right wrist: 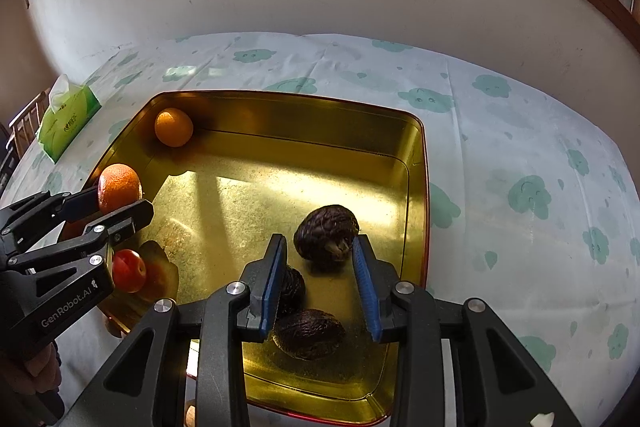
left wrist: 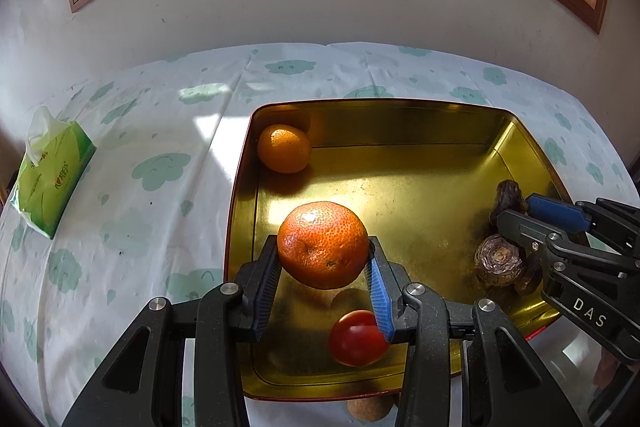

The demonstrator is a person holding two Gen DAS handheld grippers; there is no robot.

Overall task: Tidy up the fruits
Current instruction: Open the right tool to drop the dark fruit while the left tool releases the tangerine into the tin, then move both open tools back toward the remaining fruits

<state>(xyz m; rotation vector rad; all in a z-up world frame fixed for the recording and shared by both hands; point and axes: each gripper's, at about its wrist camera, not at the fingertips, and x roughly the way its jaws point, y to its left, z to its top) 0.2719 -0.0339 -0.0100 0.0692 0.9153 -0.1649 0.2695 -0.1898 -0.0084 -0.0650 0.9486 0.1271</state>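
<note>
Gripping an orange [left wrist: 322, 244], the left tongs [left wrist: 324, 259], marked "GenRobot.AI", hang over the gold tray's [left wrist: 400, 115] left side. The right tongs [right wrist: 320, 259], marked "DAS", stand released around dark fruits [right wrist: 326, 233] at its right. The green tissue pack's [left wrist: 50, 175] print is illegible.

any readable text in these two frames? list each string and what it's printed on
"DAS" – white letters on the black body of the right gripper, seen from the left wrist view.
"GenRobot.AI" – white letters on the black body of the left gripper, seen from the right wrist view.
Tissue pack – red logo and print on the green wrapper, too small and blurred to read in either view.
Nothing else carries text; the gold tray is unmarked.
</note>
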